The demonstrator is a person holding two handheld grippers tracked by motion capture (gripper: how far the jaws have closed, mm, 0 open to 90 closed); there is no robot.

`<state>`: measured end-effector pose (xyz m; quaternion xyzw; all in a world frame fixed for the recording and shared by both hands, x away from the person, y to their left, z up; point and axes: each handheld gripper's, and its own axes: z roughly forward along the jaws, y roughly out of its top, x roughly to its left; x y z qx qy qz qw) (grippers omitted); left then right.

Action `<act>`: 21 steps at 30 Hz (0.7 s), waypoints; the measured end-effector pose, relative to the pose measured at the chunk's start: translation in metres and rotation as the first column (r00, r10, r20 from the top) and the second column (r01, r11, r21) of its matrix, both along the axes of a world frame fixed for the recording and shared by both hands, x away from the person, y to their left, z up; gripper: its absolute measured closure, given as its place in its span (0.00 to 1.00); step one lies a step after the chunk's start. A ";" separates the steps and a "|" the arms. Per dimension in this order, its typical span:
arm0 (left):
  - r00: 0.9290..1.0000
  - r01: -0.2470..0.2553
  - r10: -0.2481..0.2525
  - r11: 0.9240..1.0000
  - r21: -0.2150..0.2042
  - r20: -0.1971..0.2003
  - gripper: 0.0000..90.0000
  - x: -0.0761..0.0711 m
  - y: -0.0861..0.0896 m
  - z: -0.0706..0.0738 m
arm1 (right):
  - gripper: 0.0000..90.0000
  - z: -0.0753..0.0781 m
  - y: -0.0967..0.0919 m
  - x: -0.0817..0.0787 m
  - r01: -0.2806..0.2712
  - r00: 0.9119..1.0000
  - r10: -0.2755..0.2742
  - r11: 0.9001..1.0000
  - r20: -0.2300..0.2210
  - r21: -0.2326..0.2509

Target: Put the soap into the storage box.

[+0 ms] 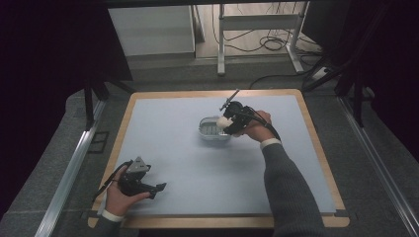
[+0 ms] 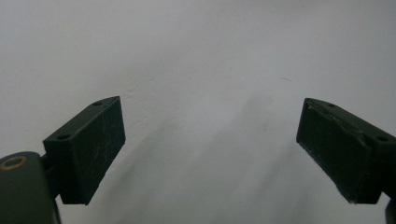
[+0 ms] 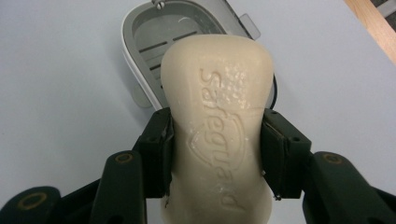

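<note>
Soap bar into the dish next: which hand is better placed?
Right. The right tongs are shut on the soap bar, directly beside the open soap dish. The left tongs stand open over bare mat, far from it.

Cream soap bar (image 3: 217,135) between claw (image 3: 215,154) pads, above grey soap dish (image 3: 140,42).

High view looks down across the table (image 1: 163,148); both gripper views sit close; soap dish (image 1: 213,131) (image 3: 154,42) appears in the high and right gripper views.

The soap bar (image 3: 217,135) hides part of the soap dish (image 3: 140,56); its lower end is cut off
</note>
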<state>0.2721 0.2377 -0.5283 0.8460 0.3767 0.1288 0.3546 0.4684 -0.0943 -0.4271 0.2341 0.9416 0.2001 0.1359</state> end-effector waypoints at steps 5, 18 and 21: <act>1.000 0.000 0.000 1.000 -0.005 0.000 0.09 0.000 0.000 0.000 | 0.55 0.000 0.009 0.006 -0.042 0.999 0.042 0.999 0.023 -0.003; 1.000 -0.007 0.007 1.000 -0.003 0.006 0.09 -0.001 0.002 0.002 | 0.55 -0.011 0.032 0.016 -0.115 0.993 0.115 0.993 0.015 -0.031; 1.000 -0.003 0.003 1.000 -0.001 0.003 0.10 -0.001 0.001 0.001 | 0.55 -0.013 0.034 0.018 -0.113 0.993 0.114 0.993 0.016 -0.039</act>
